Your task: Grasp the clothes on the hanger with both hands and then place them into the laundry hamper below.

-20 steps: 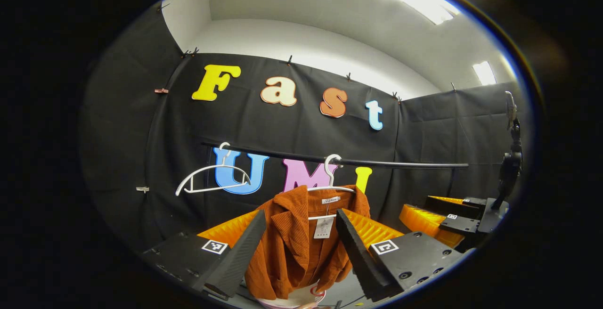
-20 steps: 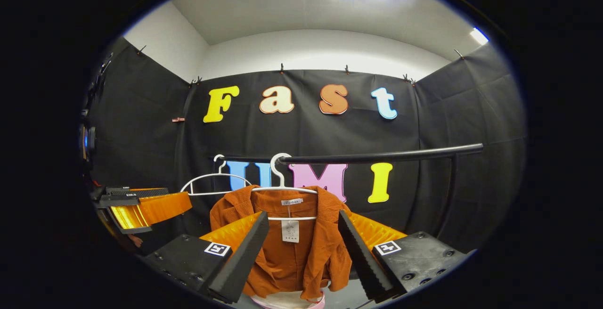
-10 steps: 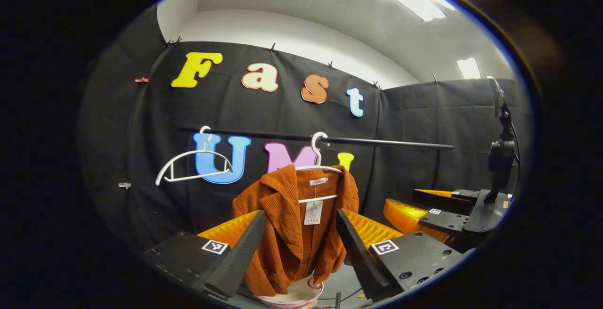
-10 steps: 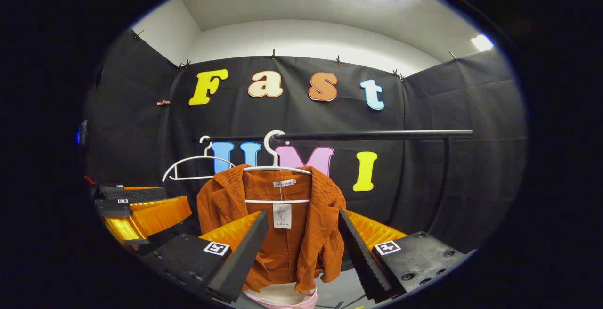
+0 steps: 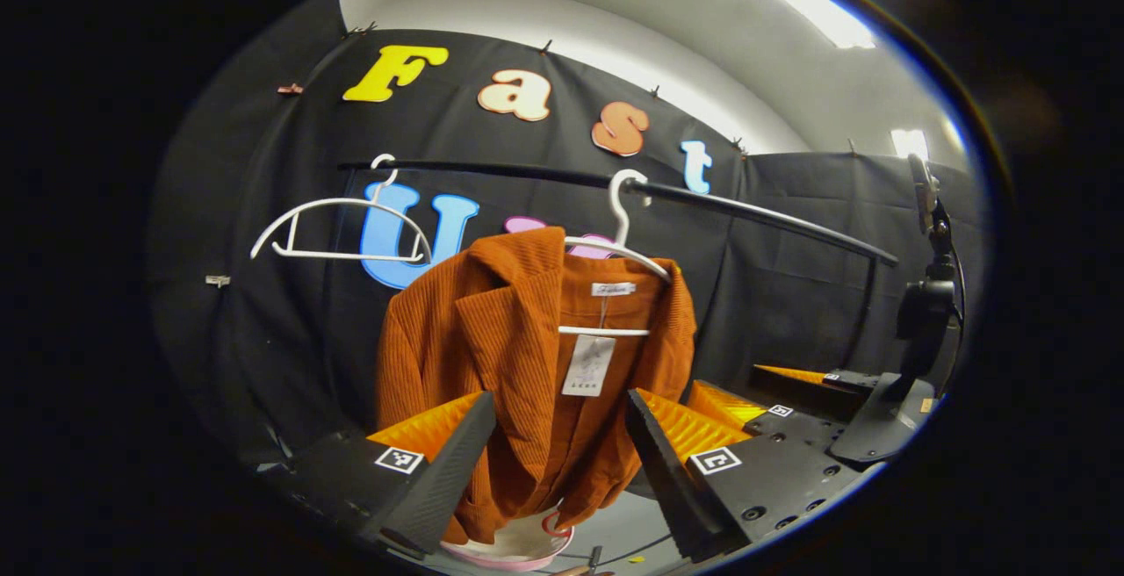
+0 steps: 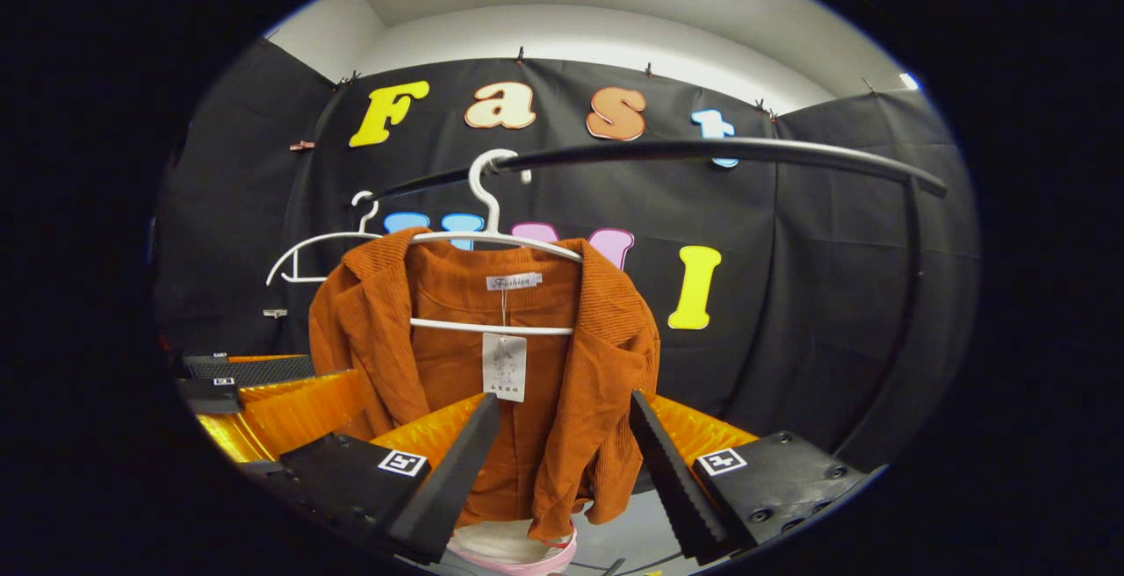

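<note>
A rust-orange corduroy jacket (image 5: pixel 527 374) hangs on a white plastic hanger (image 5: pixel 619 242) hooked over a black metal rail (image 5: pixel 746 212) in front of the booth's black cloth wall. A second, bare white hanger (image 5: pixel 338 229) sits farther left on the same rail. Beneath the jacket's hem, the pink-rimmed white laundry hamper (image 5: pixel 509 550) peeks into view. The left gripper (image 5: pixel 562 453) is spread wide, its fingers flanking the jacket and gripping nothing. In the right gripper view, the right gripper (image 6: pixel 562 457) is likewise wide open and empty-handed, facing the jacket, with the left gripper near its left edge.
</note>
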